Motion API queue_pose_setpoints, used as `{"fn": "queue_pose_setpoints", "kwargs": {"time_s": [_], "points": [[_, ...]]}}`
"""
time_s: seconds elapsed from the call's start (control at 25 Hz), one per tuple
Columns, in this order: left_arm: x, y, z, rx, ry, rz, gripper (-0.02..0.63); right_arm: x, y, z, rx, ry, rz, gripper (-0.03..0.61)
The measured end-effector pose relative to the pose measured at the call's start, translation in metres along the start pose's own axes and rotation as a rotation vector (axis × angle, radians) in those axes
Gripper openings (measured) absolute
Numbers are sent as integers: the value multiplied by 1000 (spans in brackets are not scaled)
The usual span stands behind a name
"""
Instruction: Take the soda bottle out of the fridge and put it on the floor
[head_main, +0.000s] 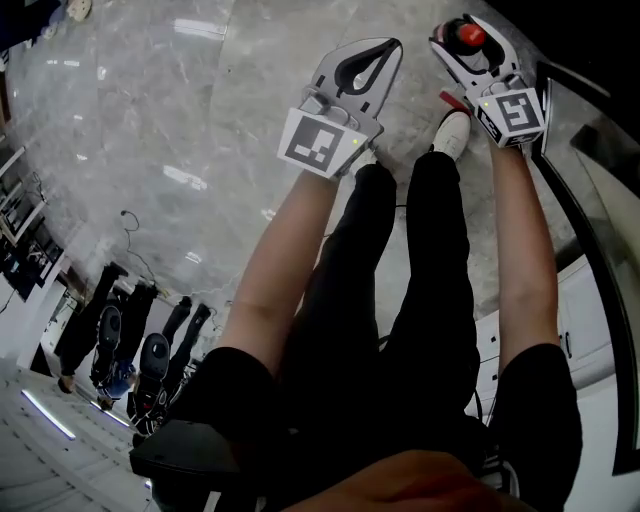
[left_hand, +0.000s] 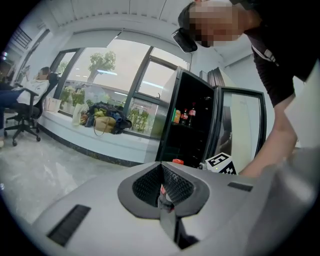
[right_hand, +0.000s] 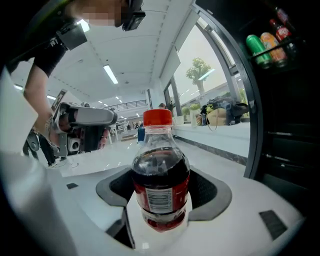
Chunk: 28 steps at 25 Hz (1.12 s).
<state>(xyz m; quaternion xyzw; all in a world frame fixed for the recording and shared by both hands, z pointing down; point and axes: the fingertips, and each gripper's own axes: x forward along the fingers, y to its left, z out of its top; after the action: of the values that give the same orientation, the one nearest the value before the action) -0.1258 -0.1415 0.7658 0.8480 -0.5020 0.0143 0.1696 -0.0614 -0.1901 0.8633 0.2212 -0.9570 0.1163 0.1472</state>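
Marble floor of an open office spreads under me as I stand at the fridge. At left, my left tool is closed, jaws together on nothing, and hangs idle. At right, my right tool is clamped on the bottle, gripping the labelled lower body. The red cap points away past the jaw tips, and the bottle is well above the floor. A smooth round bottle held this low could twist or slide in the jaws on the way down. It could also topple if set down tilted on the slick stone. My shoe lies just under it. Farther right, the open fridge stands near enough to clip.
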Motion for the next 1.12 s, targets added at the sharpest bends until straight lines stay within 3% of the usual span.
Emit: {"fn": "queue_pose_setpoints", "kwargs": {"time_s": [0.2,0.48,0.88,1.12], "points": [[6,23,-82,-48,38,30,2,26,6,-88,20,67,27,318],[25,47,-158,-35,71,7,2,64,7,-172,36,116,57,318],[76,92,-237,10,127,-74,2,120,-21,-269,18,169,112,318],[95,105,-254,47,146,-99,2,141,-34,-319,-13,214,131,318]]}}
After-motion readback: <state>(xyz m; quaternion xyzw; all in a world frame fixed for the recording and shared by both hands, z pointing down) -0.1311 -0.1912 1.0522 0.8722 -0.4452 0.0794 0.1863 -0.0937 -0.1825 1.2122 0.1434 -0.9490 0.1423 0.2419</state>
